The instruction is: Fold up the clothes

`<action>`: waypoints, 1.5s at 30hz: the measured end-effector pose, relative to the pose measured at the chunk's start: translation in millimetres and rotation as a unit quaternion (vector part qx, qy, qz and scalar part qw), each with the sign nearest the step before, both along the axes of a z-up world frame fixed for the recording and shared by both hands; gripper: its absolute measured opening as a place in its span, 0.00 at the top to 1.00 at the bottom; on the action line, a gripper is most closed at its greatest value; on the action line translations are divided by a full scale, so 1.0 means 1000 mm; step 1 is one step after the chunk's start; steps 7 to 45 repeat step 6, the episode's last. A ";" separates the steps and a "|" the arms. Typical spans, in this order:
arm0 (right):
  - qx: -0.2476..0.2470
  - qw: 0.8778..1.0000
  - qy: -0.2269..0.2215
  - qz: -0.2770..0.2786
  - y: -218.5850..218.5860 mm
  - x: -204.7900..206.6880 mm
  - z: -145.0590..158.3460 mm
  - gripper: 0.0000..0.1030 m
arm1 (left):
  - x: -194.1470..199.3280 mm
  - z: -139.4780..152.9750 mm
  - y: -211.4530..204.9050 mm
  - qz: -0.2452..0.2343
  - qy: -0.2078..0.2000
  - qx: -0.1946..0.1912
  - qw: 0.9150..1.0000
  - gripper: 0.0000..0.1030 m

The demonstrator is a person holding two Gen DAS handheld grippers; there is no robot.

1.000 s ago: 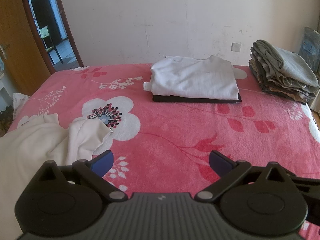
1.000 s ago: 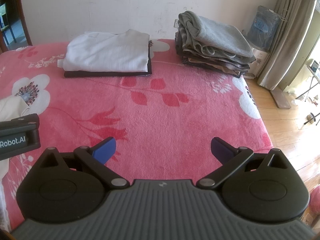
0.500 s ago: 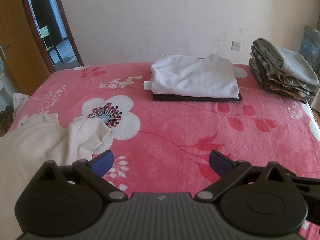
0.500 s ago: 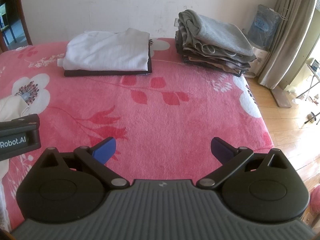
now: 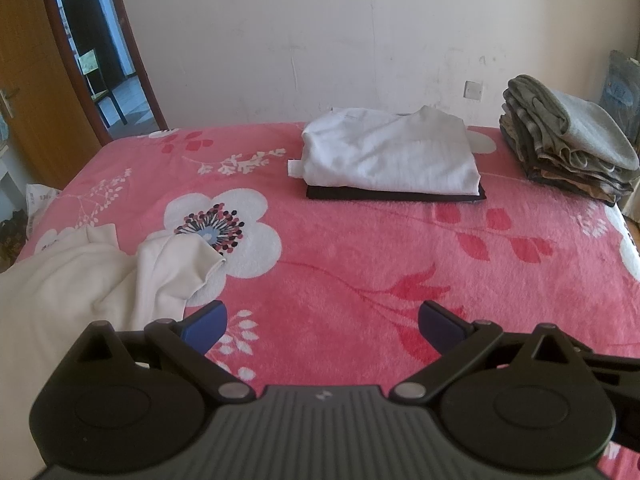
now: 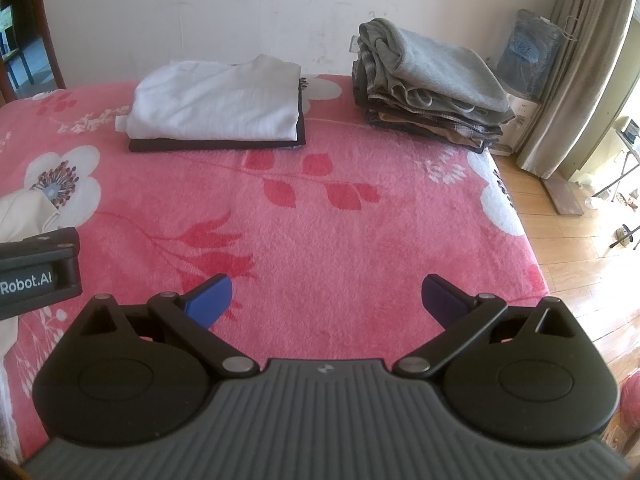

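Pink floral blanket (image 5: 360, 264) covers the whole bed, and both grippers hang over it with jaws spread wide, nothing in them. The left gripper (image 5: 322, 322) has the crumpled cream shirt (image 5: 80, 280) just off its left finger; the right gripper (image 6: 326, 294) only catches a corner of that shirt. A folded white shirt (image 5: 390, 156) sits on a black garment (image 5: 394, 196) near the wall, beside the grey clothes stack (image 6: 432, 88). Only the right view shows the curtain (image 6: 580, 60) and wooden floor (image 6: 580, 240); only the left shows the doorway (image 5: 96, 64).

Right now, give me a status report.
Left tool open, empty. Right tool open, empty. Cream shirt crumpled, unfolded, left of left tool. Nothing blocking on blanket.
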State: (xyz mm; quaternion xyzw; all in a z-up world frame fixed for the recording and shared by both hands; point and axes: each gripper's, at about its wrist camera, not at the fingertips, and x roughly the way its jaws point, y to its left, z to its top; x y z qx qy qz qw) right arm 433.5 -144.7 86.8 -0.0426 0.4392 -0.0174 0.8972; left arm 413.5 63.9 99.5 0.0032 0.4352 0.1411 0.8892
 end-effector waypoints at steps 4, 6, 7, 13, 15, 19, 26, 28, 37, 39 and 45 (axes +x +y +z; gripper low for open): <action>0.000 1.000 0.001 0.000 0.000 0.000 -0.001 0.01 | 0.000 -0.001 0.000 0.000 0.001 -0.001 1.000 0.01; 0.000 1.000 0.002 0.000 0.000 0.000 -0.002 0.01 | 0.000 -0.002 0.000 0.000 0.001 0.000 1.000 0.01; 0.000 1.000 0.002 0.000 0.000 0.000 -0.002 0.01 | 0.000 -0.002 0.000 0.000 0.001 0.000 1.000 0.01; 0.000 1.000 0.002 0.000 0.000 0.000 -0.002 0.01 | 0.000 -0.002 0.000 0.000 0.001 0.000 1.000 0.01; 0.000 1.000 0.002 0.000 0.000 0.000 -0.002 0.01 | 0.000 -0.002 0.000 0.000 0.001 0.000 1.000 0.01; 0.000 1.000 0.002 0.000 0.000 0.000 -0.002 0.01 | 0.000 -0.002 0.000 0.000 0.001 0.000 1.000 0.01; 0.000 1.000 0.002 0.000 0.000 0.000 -0.002 0.01 | 0.000 -0.002 0.000 0.000 0.001 0.000 1.000 0.01; 0.000 1.000 0.002 0.000 0.000 0.000 -0.002 0.01 | 0.000 -0.002 0.000 0.000 0.001 0.000 1.000 0.01; 0.000 1.000 0.002 0.000 0.000 0.000 -0.002 0.01 | 0.000 -0.002 0.000 0.000 0.001 0.000 1.000 0.01; 0.000 1.000 0.002 0.000 0.000 0.000 -0.002 0.01 | 0.000 -0.002 0.000 0.000 0.001 0.000 1.000 0.01; 0.000 1.000 0.002 0.000 0.000 0.000 -0.002 0.01 | 0.000 -0.002 0.000 0.000 0.001 0.000 1.000 0.01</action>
